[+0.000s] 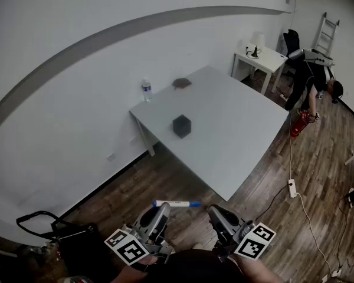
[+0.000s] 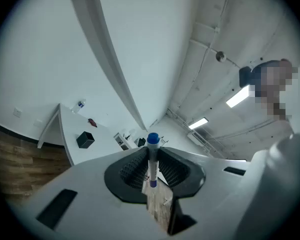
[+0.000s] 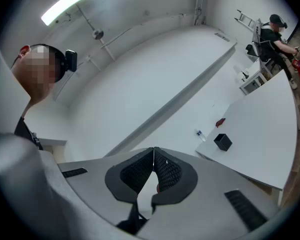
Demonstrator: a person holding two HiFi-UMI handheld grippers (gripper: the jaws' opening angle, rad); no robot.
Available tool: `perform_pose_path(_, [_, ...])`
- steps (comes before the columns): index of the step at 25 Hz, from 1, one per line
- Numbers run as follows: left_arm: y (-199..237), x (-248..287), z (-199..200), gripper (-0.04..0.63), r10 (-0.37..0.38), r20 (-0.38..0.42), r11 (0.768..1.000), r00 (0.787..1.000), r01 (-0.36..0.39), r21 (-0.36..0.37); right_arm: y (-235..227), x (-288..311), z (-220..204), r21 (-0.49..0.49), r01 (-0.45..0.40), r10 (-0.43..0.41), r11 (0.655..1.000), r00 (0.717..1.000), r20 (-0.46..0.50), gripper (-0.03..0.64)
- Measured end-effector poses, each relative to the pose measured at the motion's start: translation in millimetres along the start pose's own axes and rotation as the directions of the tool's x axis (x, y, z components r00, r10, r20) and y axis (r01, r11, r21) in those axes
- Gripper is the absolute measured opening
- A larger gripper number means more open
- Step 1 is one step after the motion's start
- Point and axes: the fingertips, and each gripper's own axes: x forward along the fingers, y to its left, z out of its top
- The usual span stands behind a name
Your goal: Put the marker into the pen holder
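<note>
Well ahead of both tongs, a water bottle (image 1: 146, 91) stands at the white worktop's (image 1: 242, 134) far left corner. The black pen holder (image 1: 182, 126) sits right of it, apart; its inside cannot be made out.

The left tongs (image 1: 161, 210) are clamped on the marker (image 1: 177, 204), a white barrel with a blue cap, held crosswise and reaching toward the right tongs (image 1: 217, 212). The marker is well short of the pen holder. The right tongs are closed together, with nothing between them.

Wood floor (image 1: 165, 178) lies between the tongs and the worktop. Far right, a person (image 1: 312, 78) bends beside a small white table (image 1: 264, 58).
</note>
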Motion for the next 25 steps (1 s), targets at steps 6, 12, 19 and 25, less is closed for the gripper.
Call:
perform_pose_path(6, [-4, 10, -5, 0.067, 0.010, 0.006, 1.000, 1.000, -0.010, 0.020, -8, -6, 6, -0.003, -0.013, 0.013, 1.000, 1.000, -0.006, 0.014])
perform_pose_path(12, [-7, 18, -10, 0.067, 0.036, 0.012, 0.999, 0.999, -0.037, 0.037, -18, -12, 9, 0.008, -0.018, 0.018, 1.000, 1.000, -0.014, 0.014])
perform_pose_path(19, [-4, 29, -9, 0.067, 0.053, 0.004, 0.997, 0.999, -0.054, 0.055, -28, -17, 14, 0.020, -0.004, 0.005, 1.000, 1.000, -0.012, 0.014])
perform_pose_path(25, [9, 44, -7, 0.067, 0.055, -0.014, 0.997, 0.998, -0.054, 0.055, -39, -6, 14, 0.024, 0.010, -0.010, 1.000, 1.000, -0.016, 0.015])
